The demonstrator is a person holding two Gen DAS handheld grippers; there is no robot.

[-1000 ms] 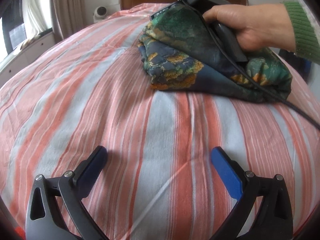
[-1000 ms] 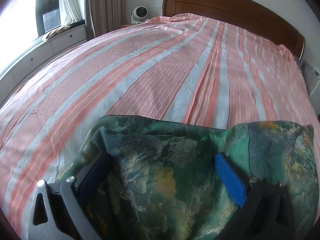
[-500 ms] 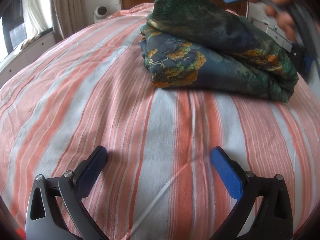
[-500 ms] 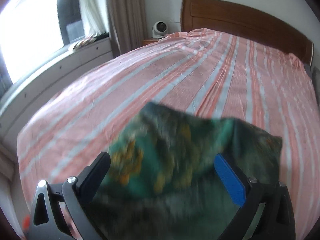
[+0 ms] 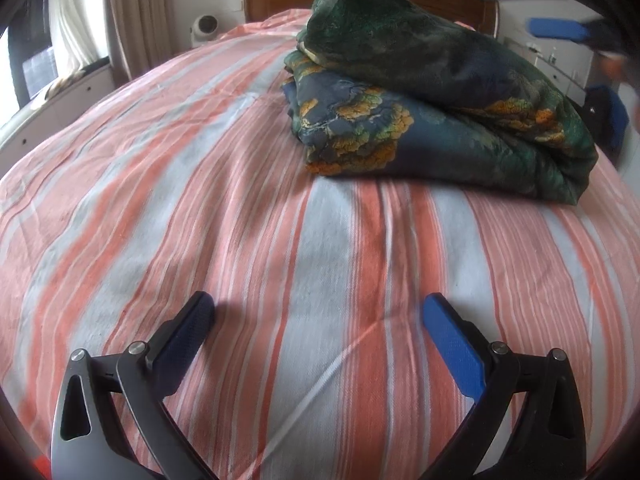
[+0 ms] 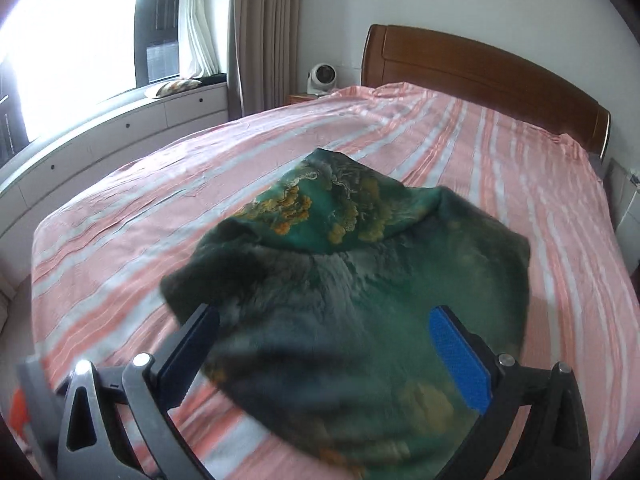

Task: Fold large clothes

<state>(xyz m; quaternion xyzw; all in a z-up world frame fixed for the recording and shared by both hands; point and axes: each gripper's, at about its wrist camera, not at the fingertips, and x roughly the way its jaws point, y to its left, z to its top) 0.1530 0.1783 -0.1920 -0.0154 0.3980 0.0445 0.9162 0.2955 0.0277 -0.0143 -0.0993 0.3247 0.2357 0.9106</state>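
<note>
The folded garment [image 5: 436,120] lies on the bed [image 5: 240,240], ahead and right of the left gripper [image 5: 318,320], well apart, long axis crosswise. The right gripper [image 6: 324,328] hovers nearer, above it. Both are wide open, holding nothing.

No readable text, labels, brands or numbers anywhere in either view.

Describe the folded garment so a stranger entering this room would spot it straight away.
Start at the bed with the wooden headboard and its pink-and-grey striped sheet. The only thing lying on that sheet is the folded garment, a thick bundle. Its dark green and navy fabric with orange-gold patches stands out against the pale stripes.
</note>
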